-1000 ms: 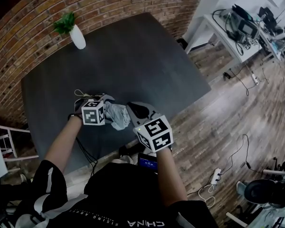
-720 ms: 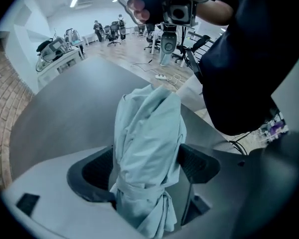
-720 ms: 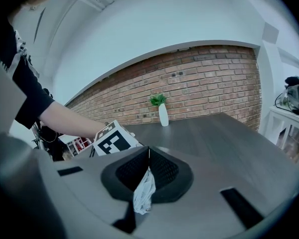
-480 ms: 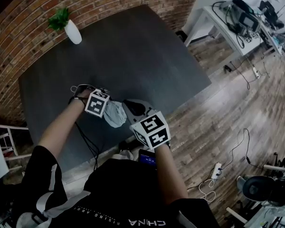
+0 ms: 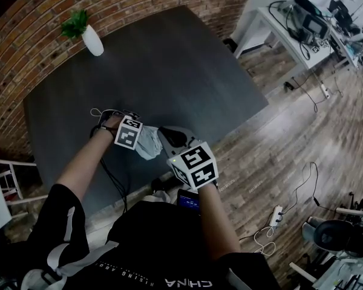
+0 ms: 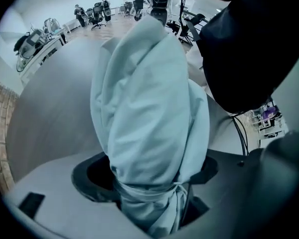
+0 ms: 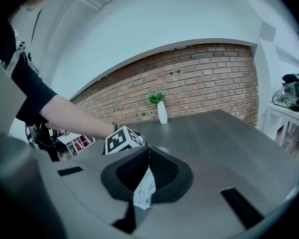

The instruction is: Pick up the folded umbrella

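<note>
The folded umbrella [image 5: 149, 144], a pale grey bundle tied with a thin cord, hangs between both grippers over the near edge of the dark table [image 5: 169, 71]. My left gripper [image 5: 138, 139] is shut on the umbrella's tied end [image 6: 149, 198], and the bundle [image 6: 149, 103] fills the left gripper view. My right gripper [image 5: 169, 141] is shut on a fold of the umbrella's fabric [image 7: 143, 190], which sticks out below its closed jaws [image 7: 146, 166]. The left gripper's marker cube [image 7: 122, 138] shows just beyond them. I cannot tell whether the umbrella touches the table.
A white vase with a green plant [image 5: 89, 36] stands at the table's far left corner by the brick wall [image 7: 199, 78]. A thin cable [image 5: 100, 112] lies on the table by the left hand. White desks with equipment [image 5: 308, 26] stand at the right on the wooden floor.
Over the last second both grippers and the umbrella shifted a little farther over the table. Since half a second ago the left gripper turned slightly; both grips are unchanged.
</note>
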